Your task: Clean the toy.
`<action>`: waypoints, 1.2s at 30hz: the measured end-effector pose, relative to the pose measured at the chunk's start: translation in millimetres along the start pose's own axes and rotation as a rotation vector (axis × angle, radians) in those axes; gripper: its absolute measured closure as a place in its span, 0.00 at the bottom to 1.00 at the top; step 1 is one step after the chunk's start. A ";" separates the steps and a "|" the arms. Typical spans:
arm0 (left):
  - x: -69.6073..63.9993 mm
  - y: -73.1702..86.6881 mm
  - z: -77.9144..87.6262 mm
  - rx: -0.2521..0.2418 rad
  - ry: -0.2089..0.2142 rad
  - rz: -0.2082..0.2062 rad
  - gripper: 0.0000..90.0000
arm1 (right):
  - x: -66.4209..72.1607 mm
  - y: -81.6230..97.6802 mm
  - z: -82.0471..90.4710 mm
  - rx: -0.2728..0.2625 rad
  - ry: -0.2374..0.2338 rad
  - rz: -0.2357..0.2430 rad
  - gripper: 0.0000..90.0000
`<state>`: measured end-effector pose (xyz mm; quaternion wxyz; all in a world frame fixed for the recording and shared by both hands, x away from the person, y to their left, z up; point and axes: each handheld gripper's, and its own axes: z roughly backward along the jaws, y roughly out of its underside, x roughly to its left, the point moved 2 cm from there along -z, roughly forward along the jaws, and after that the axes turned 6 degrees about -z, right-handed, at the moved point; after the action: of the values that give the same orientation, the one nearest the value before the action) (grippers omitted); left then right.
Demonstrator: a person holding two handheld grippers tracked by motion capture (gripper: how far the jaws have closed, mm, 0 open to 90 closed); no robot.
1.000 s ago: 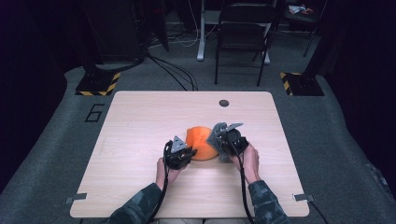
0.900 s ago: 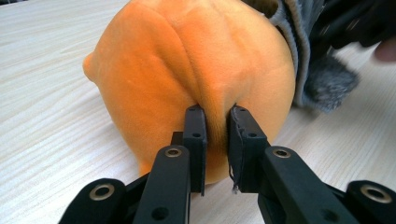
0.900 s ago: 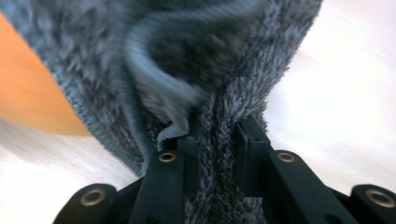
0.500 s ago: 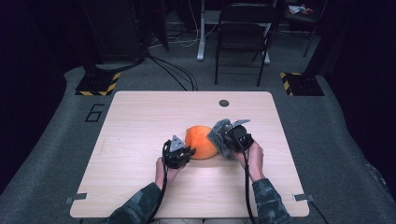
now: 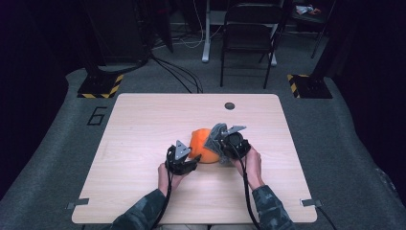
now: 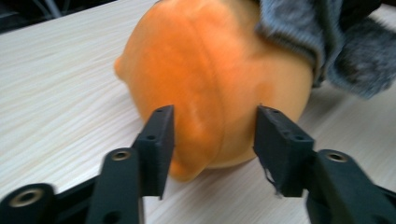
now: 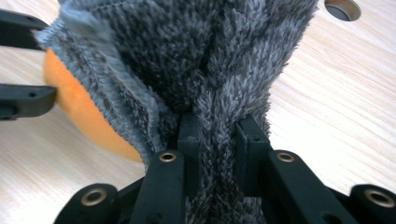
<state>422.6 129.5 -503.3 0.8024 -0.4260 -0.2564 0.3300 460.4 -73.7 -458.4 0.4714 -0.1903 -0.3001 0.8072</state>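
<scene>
- The left gripper (image 6: pixel 212 140) sits nearest the person, its jaws just opened partway; the orange plush ball (image 6: pixel 210 79) lies between them, the pads apart from its sides.
- The ball rests mid-table (image 5: pixel 143 124), touching the wood.
- Beyond it, on the ball's far right, the right gripper (image 7: pixel 217 140) is clamped tight on a fold of grey fuzzy cloth (image 7: pixel 196 51) draped against the ball.
</scene>
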 end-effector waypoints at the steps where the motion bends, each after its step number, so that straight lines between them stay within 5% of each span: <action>1: -0.6 0.7 -1.1 0.014 -0.006 -0.005 0.49 | -0.9 0.3 -0.2 0.004 0.004 -0.005 0.83; 5: -5.3 6.8 -10.8 0.040 -0.017 -0.007 0.49 | -5.1 1.2 -1.8 0.000 -0.014 -0.027 0.83; 10: -4.7 7.5 -15.6 0.011 -0.010 -0.008 0.73 | -4.6 1.4 -0.8 0.007 -0.006 -0.021 0.83; 14: -3.8 3.3 -13.0 -0.016 0.018 -0.003 0.82 | -9.6 -1.4 3.8 0.002 0.000 -0.027 0.83; 19: -1.0 -5.8 -4.5 -0.046 0.053 0.005 0.85 | -11.4 -8.9 19.4 -0.042 -0.014 -0.036 0.83; 27: -14.1 -16.1 3.6 -0.081 0.116 -0.009 0.86 | 10.1 -19.8 41.6 -0.140 -0.075 -0.010 0.83; 32: -16.7 -14.5 -0.4 -0.060 0.127 -0.024 0.86 | 19.9 -11.5 22.2 -0.087 -0.007 0.073 0.83; 36: -13.1 -12.0 -1.4 -0.051 0.131 -0.012 0.86 | 13.0 -9.6 18.7 -0.059 0.003 0.042 0.83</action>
<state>418.7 113.9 -495.5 0.8083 -0.4655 -0.2142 0.2899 449.3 -64.4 -438.4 0.4488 -0.2117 -0.3188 0.8075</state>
